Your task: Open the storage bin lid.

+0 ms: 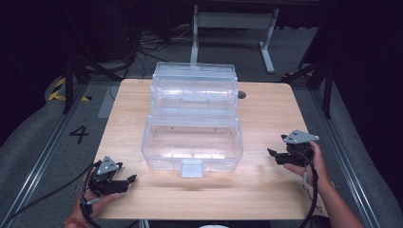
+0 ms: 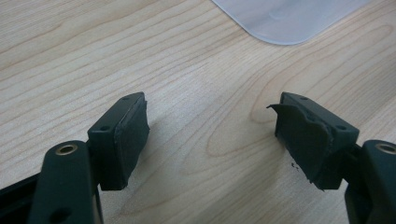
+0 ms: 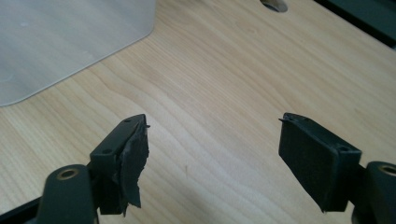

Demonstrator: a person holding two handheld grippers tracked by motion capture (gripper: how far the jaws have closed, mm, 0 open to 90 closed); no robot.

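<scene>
Both gripper views cut the clear plastic box (image 2: 287,18) at their top edge, one corner showing.

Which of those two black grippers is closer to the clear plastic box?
The left gripper, near the table's front edge, sits closer to the box, by its front corner. The right gripper is farther off.

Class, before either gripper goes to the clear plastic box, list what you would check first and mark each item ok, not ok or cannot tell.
1. Left gripper jaws open, nothing between: ok.
2. Right gripper jaws open, nothing between: ok.
3. Clear plastic box standing open at the middle of the table: ok.
4. Front latch within view and unobstructed: ok.
5. Pads intact: not ok, both grippers show a torn pad.
6. Box compartments empty: cannot tell.
</scene>
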